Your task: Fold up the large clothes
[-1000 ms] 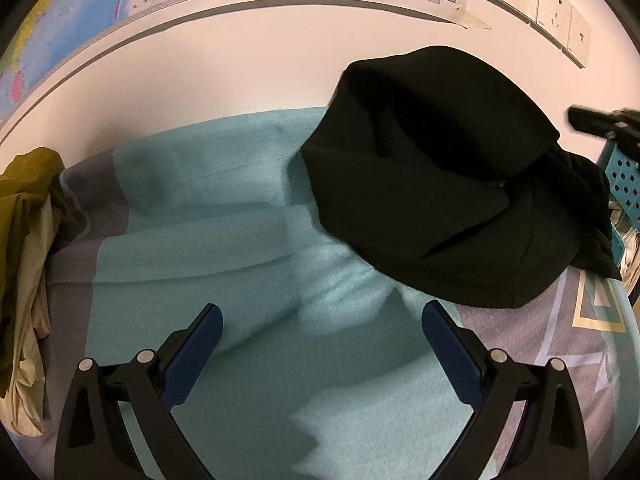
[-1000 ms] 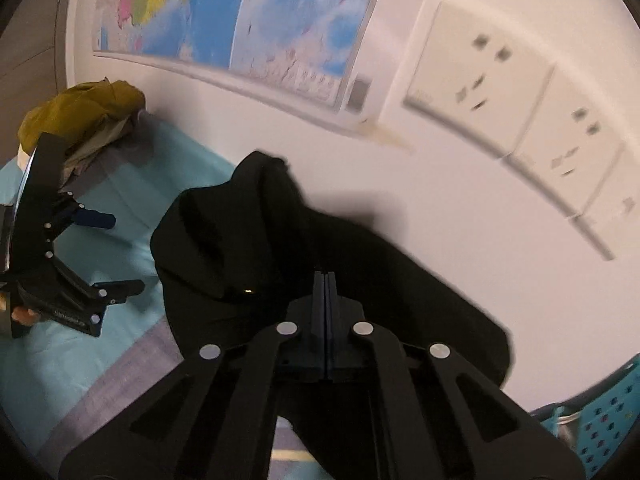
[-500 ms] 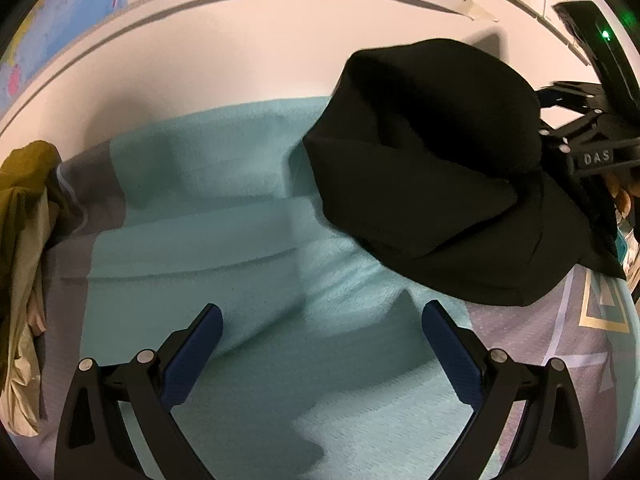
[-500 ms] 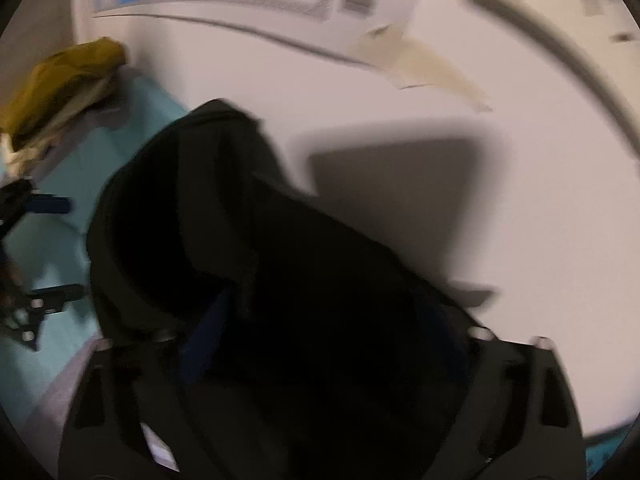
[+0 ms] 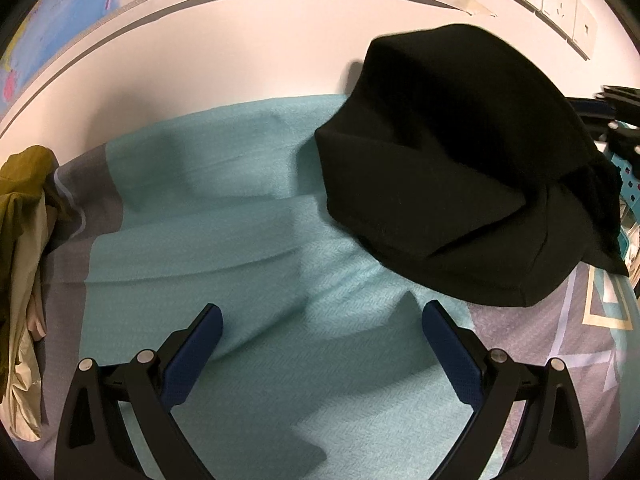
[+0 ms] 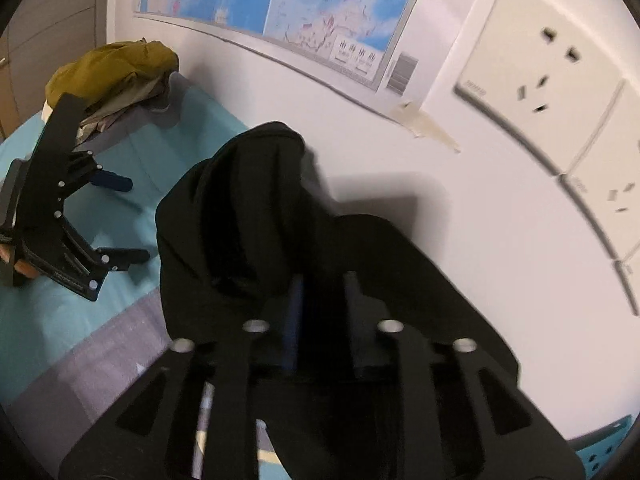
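1. The black garment [image 5: 452, 160] lies bunched in a mound on the teal bedsheet [image 5: 240, 240], pushed up against the white wall [image 5: 224, 60] at about 1 o'clock in the left wrist view. Its hemmed lower edge curves from 12 o'clock round to 3 o'clock.
2. The open room for moving is the wide bare stretch of sheet from 6 to 10 o'clock in the left wrist view. It is bounded at the far side by the wall and at 9 o'clock by an olive and beige clothes pile [image 5: 20, 240].
3. At 3 o'clock in the left wrist view, a teal perforated basket [image 5: 626, 180] stands just beside the garment.
4. The left gripper [image 5: 320, 344] hangs over bare sheet, fingers spread wide, nothing between them, well apart from the garment's edge.
5. The right gripper [image 6: 320, 312] is over the garment's near side. Its blue-padded fingers stand a narrow gap apart with dark cloth around them; whether they pinch a fold I cannot tell.
6. Against a second ago, the right jaws, then pressed together, have opened wide and have just been closing again.
7. Half a second ago the right gripper reached well into the left wrist view at 2 o'clock; now only its tip [image 5: 616, 112] shows at the edge.
8. The garment's mound and the left gripper sit as before.
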Demonstrator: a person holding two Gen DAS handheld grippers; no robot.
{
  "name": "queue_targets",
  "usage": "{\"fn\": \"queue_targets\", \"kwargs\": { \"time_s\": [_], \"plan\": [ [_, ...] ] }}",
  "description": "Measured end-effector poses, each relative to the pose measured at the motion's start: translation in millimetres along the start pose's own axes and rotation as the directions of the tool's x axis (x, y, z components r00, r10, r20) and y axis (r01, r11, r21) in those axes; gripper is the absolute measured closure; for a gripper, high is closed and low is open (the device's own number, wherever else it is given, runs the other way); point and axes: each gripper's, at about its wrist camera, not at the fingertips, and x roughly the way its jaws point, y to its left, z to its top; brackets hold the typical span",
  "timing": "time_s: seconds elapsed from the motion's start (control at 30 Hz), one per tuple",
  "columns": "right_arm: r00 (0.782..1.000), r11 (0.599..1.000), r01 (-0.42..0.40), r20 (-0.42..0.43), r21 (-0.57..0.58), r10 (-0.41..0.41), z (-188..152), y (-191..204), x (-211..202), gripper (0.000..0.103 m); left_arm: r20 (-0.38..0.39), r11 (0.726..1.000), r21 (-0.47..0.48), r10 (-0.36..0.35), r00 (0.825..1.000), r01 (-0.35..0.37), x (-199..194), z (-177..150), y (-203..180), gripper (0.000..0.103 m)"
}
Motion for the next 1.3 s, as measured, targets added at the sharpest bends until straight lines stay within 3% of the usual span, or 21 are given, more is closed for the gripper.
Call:
{"fn": "queue_targets", "kwargs": {
  "time_s": [0.1, 0.2, 0.27, 0.3, 0.33, 0.43, 0.5, 0.53, 0.63, 0.77, 0.9, 0.93, 1.0, 1.03, 1.07, 1.13, 1.17, 1.2, 1.23, 1.27, 1.3],
  "plan": [
    [0.999, 1.000, -0.030, -0.018, -0.002, 0.030, 19, 3, 28, 0.042, -0.005, 1.000, -0.005, 0.007, 1.000, -0.007, -5, 0, 2, 0.007],
    [0.997, 0.998, -0.058, -0.041, -0.006, 0.058, 11, -3, 33, 0.042, -0.007, 1.000, -0.002, 0.011, 1.000, -0.011, -2, 1, -1, 0.007],
    [0.998, 0.999, -0.049, -0.047, -0.003, 0.049, 14, -2, 43, 0.048, -0.007, 1.000, -0.001, 0.012, 1.000, -0.012, -2, 1, -2, 0.007],
    [0.996, 0.998, -0.056, -0.064, -0.002, 0.056, 15, -1, 47, 0.062, -0.008, 1.000, -0.001, 0.012, 1.000, -0.012, -2, 1, -3, 0.007],
    [0.995, 0.999, -0.051, -0.085, 0.000, 0.051, 16, 4, 51, 0.088, -0.007, 1.000, -0.002, 0.011, 1.000, -0.011, 0, 2, -3, 0.007],
    [0.997, 1.000, 0.019, -0.071, -0.006, -0.020, 14, 22, 41, 0.093, -0.005, 1.000, -0.003, 0.008, 1.000, -0.008, -1, 3, -3, 0.007],
    [0.998, 0.996, 0.068, 0.001, 0.050, -0.068, 16, 20, 15, 0.097, 0.001, 1.000, -0.004, 0.000, 1.000, 0.000, -3, 3, -4, 0.007],
    [0.991, 0.990, 0.096, 0.081, 0.101, -0.105, 20, 14, -12, 0.098, 0.008, 1.000, -0.004, -0.005, 1.000, 0.005, -4, 3, -3, 0.007],
    [0.955, 0.963, 0.131, 0.231, 0.235, -0.186, 22, -5, -70, 0.099, 0.046, 0.999, 0.028, -0.041, 0.998, 0.039, -9, 6, -6, 0.007],
    [0.909, 0.918, 0.108, 0.336, 0.381, -0.246, 11, -33, -125, 0.099, 0.107, 0.987, 0.108, -0.131, 0.986, 0.119, -19, 11, -18, 0.007],
    [0.888, 0.889, 0.086, 0.370, 0.450, -0.273, -3, -49, -145, 0.099, 0.176, 0.929, 0.232, -0.333, 0.926, 0.289, -37, 19, -41, 0.007],
    [0.887, 0.886, 0.081, 0.372, 0.456, -0.272, -10, -57, -154, 0.099, 0.185, 0.901, 0.272, -0.395, 0.900, 0.339, -39, 20, -48, 0.007],
    [0.881, 0.882, 0.077, 0.382, 0.465, -0.279, -13, -54, -155, 0.099, 0.195, 0.872, 0.307, -0.450, 0.872, 0.381, -40, 24, -60, 0.007],
    [0.881, 0.881, 0.072, 0.384, 0.467, -0.276, -14, -52, -157, 0.099, 0.190, 0.846, 0.323, -0.498, 0.846, 0.425, -40, 24, -64, 0.007],
    [0.877, 0.879, 0.075, 0.388, 0.471, -0.283, -15, -51, -158, 0.099, 0.182, 0.832, 0.335, -0.518, 0.836, 0.442, -38, 24, -71, 0.007],
    [0.874, 0.873, 0.067, 0.394, 0.482, -0.285, -21, -55, -166, 0.099, 0.165, 0.812, 0.385, -0.529, 0.833, 0.439, -32, 26, -91, 0.007],
    [0.868, 0.867, 0.076, 0.396, 0.492, -0.300, -25, -56, -170, 0.099, 0.152, 0.812, 0.405, -0.513, 0.845, 0.420, -26, 28, -102, 0.016],
    [0.864, 0.862, 0.076, 0.399, 0.500, -0.307, -32, -60, -178, 0.099, 0.111, 0.813, 0.403, -0.499, 0.860, 0.420, -15, 31, -114, 0.050],
    [0.855, 0.854, 0.088, 0.400, 0.513, -0.329, -34, -62, -183, 0.100, 0.062, 0.805, 0.395, -0.504, 0.862, 0.442, -9, 34, -120, 0.080],
    [0.848, 0.849, 0.099, 0.402, 0.520, -0.346, -38, -62, -188, 0.101, 0.033, 0.808, 0.368, -0.506, 0.862, 0.460, -2, 43, -125, 0.093],
    [0.834, 0.841, 0.115, 0.408, 0.528, -0.371, -41, -64, -197, 0.101, 0.070, 0.827, 0.346, -0.493, 0.867, 0.443, -3, 55, -128, 0.093]
  ]
}}
